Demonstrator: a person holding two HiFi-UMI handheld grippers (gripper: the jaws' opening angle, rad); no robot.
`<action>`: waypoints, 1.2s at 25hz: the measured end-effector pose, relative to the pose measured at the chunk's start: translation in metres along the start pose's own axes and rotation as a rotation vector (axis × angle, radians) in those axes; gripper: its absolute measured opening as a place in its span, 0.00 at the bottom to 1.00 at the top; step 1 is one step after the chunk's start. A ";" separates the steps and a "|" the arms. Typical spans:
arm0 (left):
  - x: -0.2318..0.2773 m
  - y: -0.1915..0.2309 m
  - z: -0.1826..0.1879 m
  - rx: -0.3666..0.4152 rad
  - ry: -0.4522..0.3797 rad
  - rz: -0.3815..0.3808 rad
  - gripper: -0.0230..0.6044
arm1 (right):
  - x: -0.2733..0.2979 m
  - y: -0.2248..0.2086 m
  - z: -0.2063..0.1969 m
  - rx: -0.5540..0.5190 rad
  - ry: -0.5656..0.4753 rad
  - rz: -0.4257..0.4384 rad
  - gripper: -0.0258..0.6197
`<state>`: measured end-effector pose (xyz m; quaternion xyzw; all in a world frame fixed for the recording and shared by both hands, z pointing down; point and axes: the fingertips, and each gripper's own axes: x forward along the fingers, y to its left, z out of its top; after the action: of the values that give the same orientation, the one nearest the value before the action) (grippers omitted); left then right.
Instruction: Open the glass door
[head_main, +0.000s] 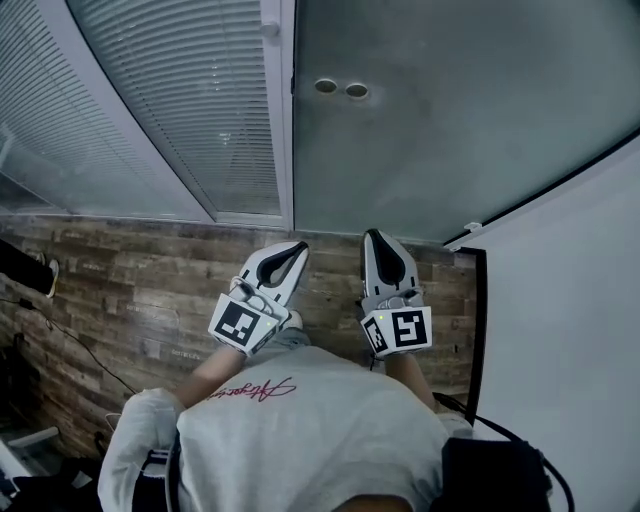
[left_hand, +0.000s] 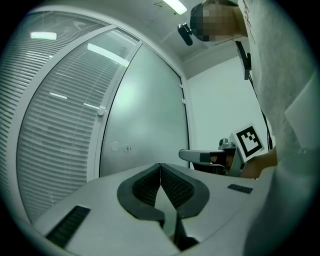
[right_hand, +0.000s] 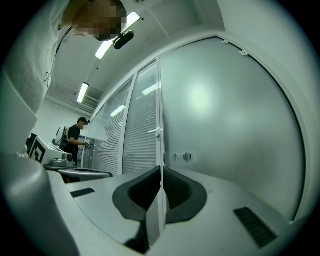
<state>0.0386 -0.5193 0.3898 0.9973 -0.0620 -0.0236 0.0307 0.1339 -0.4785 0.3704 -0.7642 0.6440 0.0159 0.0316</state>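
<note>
Short version: nothing's done yet. The big frosted grey-green glass door (head_main: 440, 130) fills the upper middle and upper right of the head view. As far as I can tell it's closed, because its left edge sits flush against the white frame post (head_main: 286, 120) with no gap showing. Left of that post is the glass panel with white slatted blinds (head_main: 170, 100). The plain white wall (head_main: 570, 330) takes the right side, and the brown wood-plank floor (head_main: 130, 290) runs across the middle of the frame below the door.

The white left gripper (head_main: 295, 248) and the white right gripper (head_main: 372, 238) sit side by side at lower centre. Both point toward the door but stay apart from it, so neither touches the glass. In the left gripper view the jaws are pressed together at the tips with nothing between them. The right gripper view shows the same: jaws closed and empty.

The only hardware I can spot on the door is two small round metal fittings (head_main: 341, 88) near its left edge, in the upper middle of the head view — no proper handle anywhere.

So I'd say the whole job is left: get up to the door, make contact, and swing it open. I can't tell from here which way it swings.
</note>
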 end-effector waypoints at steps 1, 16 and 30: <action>0.004 0.007 0.000 -0.002 0.001 -0.005 0.06 | 0.010 -0.002 0.001 -0.008 -0.001 -0.002 0.08; 0.025 0.062 0.004 -0.036 0.008 0.111 0.06 | 0.169 -0.074 0.028 0.002 0.000 -0.131 0.08; -0.009 0.096 0.000 -0.031 0.024 0.262 0.06 | 0.283 -0.100 -0.001 0.016 0.092 -0.235 0.31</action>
<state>0.0182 -0.6129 0.3964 0.9803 -0.1909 -0.0083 0.0498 0.2805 -0.7396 0.3563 -0.8340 0.5510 -0.0280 0.0100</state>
